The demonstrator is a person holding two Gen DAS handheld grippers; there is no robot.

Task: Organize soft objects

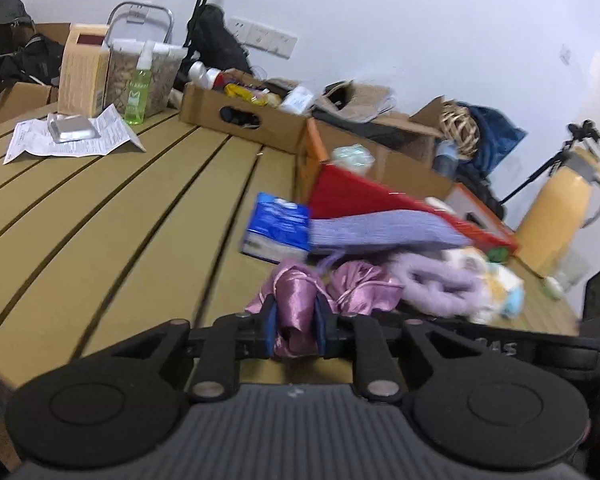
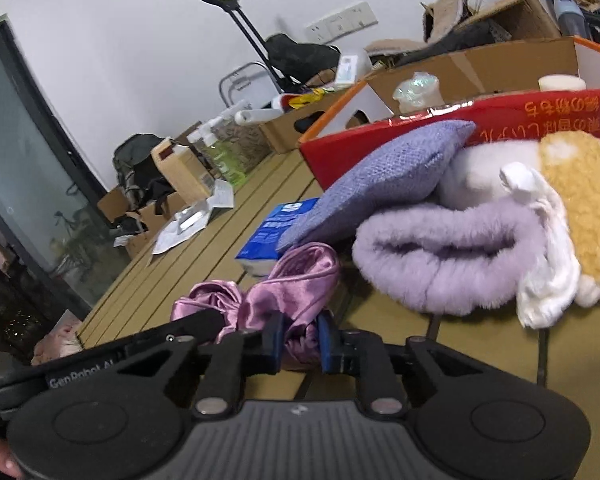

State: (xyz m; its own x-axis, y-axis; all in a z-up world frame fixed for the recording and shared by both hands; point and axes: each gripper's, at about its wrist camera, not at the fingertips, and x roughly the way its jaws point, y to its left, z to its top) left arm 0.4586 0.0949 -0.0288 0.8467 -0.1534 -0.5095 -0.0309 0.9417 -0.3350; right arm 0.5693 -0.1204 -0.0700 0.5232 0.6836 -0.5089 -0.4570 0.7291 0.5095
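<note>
Satin cloth (image 1: 296, 312) lies on slatted table (image 1: 120, 216).

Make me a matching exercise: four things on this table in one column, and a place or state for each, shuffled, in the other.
Things:
1. satin cloth
2. blue pack
3. green bottle
4. knit pillow

Places or states:
A. stands upright at the far end of the table
B. leans against the red box
C. pinched by both the left gripper and the right gripper
D. lies flat, partly under the pillow

Pairs: 1-C, 2-D, 3-A, 4-B
</note>
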